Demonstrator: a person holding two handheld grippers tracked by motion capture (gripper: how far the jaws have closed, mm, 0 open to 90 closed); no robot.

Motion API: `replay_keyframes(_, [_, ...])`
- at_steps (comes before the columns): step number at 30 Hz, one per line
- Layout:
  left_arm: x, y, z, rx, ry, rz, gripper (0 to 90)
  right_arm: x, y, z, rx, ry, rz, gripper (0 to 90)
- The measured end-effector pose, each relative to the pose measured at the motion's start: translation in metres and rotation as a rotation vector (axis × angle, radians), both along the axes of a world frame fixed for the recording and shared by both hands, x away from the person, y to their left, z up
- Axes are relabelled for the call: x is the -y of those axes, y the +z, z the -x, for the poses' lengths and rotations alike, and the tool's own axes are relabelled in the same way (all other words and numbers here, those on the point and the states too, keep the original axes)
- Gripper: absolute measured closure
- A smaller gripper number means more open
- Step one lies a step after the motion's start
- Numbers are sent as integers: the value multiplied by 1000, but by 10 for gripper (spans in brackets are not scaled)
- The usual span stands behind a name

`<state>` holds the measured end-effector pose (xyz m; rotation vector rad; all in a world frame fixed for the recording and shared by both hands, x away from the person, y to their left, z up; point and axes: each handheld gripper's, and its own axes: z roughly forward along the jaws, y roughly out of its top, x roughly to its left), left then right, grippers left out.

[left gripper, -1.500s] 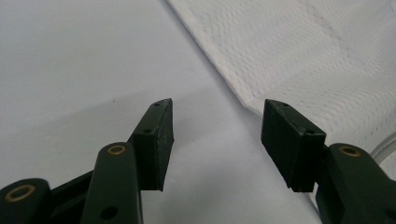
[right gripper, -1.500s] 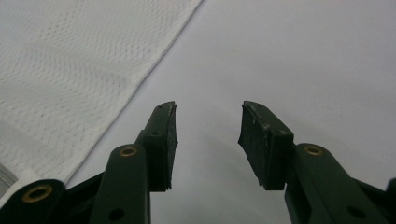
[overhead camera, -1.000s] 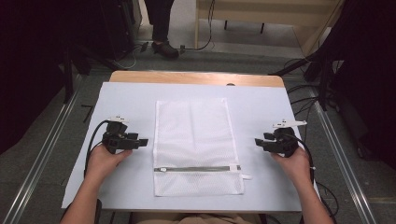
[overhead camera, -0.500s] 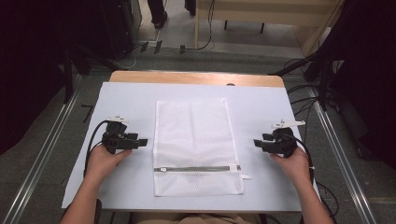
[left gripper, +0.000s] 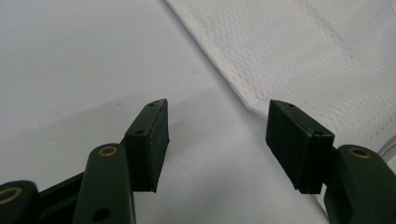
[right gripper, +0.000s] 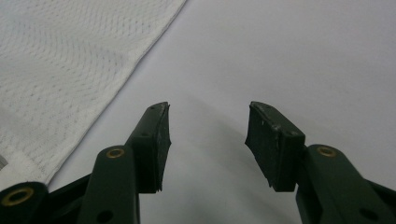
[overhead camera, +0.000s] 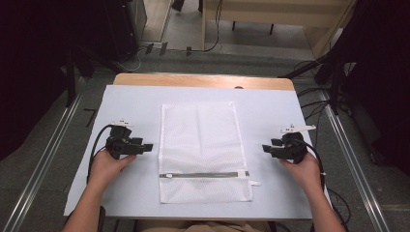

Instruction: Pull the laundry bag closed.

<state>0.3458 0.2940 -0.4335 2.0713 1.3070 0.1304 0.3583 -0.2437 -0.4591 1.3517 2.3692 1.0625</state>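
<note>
While the white mesh laundry bag (overhead camera: 202, 150) lies flat at the middle of the desk (overhead camera: 270, 106), it serves as the landmark for everything else; its grey zipper (overhead camera: 204, 174) runs across it near the end closest to the person, and a small white tab (overhead camera: 255, 183) sticks out at the zipper's right end. To the left of the bag, just beside its long edge but not touching it, the left hand-held gripper (overhead camera: 147, 146) rests in the person's left hand (overhead camera: 109, 166), pointing toward the bag; its jaws stand apart with nothing between them; in the left gripper view the bag's hemmed edge (left gripper: 243, 93) lies just beyond the jaw tips, with bare desk between the pads. To the right of the bag, a little farther off than the left one, the right hand-held gripper (overhead camera: 266, 148) sits in the right hand (overhead camera: 302, 169), also pointing toward the bag; its jaws are likewise apart and empty; the right gripper view shows the bag's edge (right gripper: 126, 65) off to one side, clear of the pads. A black cable (overhead camera: 94, 145) loops from the left hand-held gripper on the side away from the bag.
</note>
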Motion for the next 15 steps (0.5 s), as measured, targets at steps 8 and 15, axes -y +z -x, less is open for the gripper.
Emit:
replay_keyframes(8, [0, 2, 2, 8, -3, 6, 403, -2, 2, 1, -1, 19, -6, 537])
replay_keyframes(15, [-1, 5, 9, 9, 3, 24, 404, -9, 6, 1, -3, 39, -21, 566])
